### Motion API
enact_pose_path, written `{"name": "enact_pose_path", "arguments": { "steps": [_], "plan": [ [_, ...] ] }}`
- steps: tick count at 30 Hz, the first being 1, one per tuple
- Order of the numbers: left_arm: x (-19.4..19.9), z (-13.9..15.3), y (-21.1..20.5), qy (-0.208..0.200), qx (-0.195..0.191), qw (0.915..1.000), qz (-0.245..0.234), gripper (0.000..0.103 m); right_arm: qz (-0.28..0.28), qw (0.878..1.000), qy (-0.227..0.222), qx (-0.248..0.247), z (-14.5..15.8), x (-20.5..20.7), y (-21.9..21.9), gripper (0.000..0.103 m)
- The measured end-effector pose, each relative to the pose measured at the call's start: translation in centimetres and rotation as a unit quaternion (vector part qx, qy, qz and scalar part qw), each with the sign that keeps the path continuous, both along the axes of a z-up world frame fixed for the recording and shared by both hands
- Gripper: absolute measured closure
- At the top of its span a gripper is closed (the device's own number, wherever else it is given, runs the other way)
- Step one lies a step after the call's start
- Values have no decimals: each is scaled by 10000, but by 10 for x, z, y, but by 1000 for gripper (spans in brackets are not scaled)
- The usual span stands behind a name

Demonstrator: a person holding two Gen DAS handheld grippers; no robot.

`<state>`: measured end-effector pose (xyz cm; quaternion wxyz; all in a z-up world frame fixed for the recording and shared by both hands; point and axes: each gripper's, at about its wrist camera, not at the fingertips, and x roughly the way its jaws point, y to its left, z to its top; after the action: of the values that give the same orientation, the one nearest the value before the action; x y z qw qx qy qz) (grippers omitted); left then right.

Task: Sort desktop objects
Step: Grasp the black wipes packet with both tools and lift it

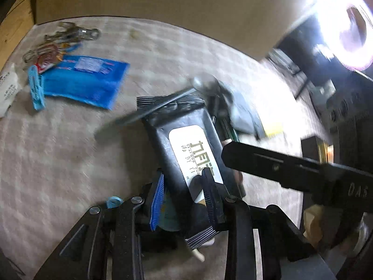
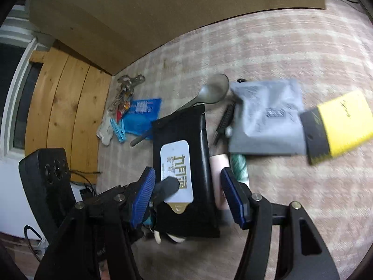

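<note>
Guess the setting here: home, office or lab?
Most likely a home tabletop: a checked cloth covers it, strewn with household clutter such as a bunch of keys, a metal spoon and a black wet-wipes pack, with wooden boards beside it.

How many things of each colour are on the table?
Blue: 2, a blue packet and a clothes peg.
Black: 2, a wipes pack and a small brush.
Grey: 2, a pouch and a spoon.
Yellow: 1, a yellow-and-black box.
Silver: 1, a bunch of keys.
Total: 8, of those I can tell apart.
</note>
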<state>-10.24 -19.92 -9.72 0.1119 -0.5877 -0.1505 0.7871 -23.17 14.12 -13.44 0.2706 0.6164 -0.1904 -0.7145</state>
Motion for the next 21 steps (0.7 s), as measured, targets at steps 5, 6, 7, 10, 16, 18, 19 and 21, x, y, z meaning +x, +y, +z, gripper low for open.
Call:
{"name": "enact_pose_path", "arguments": {
  "steps": [5,6,7,10,16,18,19,21],
  "plan": [
    [18,2,36,32,-84,9990,-435,74,-78,9998,-157,-55,-3,26,36,44],
    [22,1,44,13,-22,9984,-557,76,-92,9998,-171,-57,-2,33,44,45],
    [23,1,57,-57,36,9976,-692,81,-126,9997,-185,-64,-2,37,51,45],
    [35,7,97,-150,60,9937,-1113,80,-446,9987,-201,-141,2,52,79,45],
    [55,15,132,-93,-294,9891,-1439,81,-546,9981,-148,-230,9,77,108,45],
    [56,16,131,-149,-272,9903,-1352,79,-616,9980,-137,-48,7,84,113,45],
    [57,16,131,-181,-224,9909,-1313,79,-666,9977,-122,54,6,86,117,45],
    [62,16,129,-187,-228,9913,-1284,79,-719,9971,-105,218,3,92,124,45]
  ]
}}
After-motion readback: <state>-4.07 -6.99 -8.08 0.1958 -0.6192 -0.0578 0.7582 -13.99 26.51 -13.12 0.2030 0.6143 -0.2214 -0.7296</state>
